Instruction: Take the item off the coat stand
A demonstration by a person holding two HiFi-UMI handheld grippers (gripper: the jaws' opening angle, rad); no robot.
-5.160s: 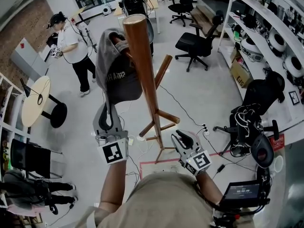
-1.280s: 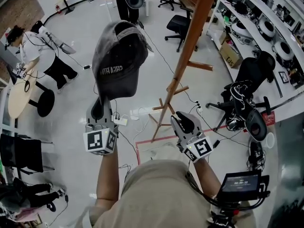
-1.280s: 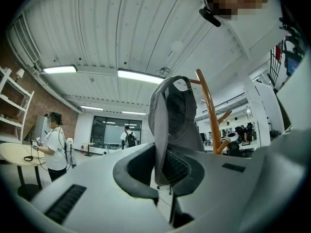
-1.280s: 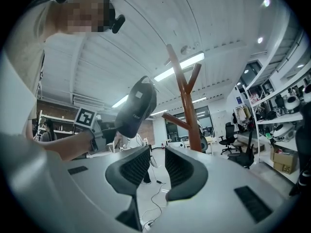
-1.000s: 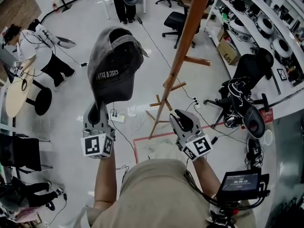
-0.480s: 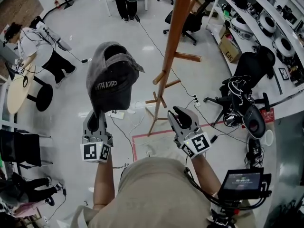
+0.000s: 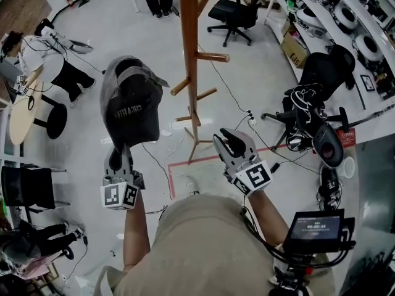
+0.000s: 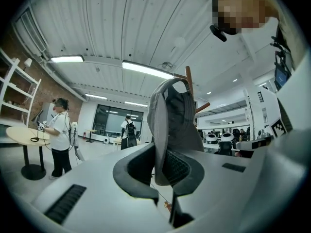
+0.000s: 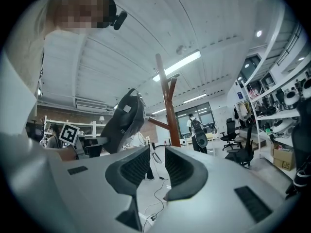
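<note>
Two hand-held grippers, nearest: left gripper (image 7: 120, 157) clamped tight on the lower edge of a dark grey cap (image 7: 131, 103); right gripper (image 7: 229, 143) empty, its jaws a narrow gap apart. The cap is held upright in the air, clear of the wooden coat stand (image 7: 188, 54), which rises just beyond, between both grippers. Farther off: a black office chair (image 7: 237, 14).

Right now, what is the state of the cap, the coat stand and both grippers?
cap: off the coat stand and apart from it, pinched at its lower edge.
coat stand: upright, the pegs in view bare.
left gripper: fingers shut on the cap.
right gripper: fingers apart, nothing between them.
</note>
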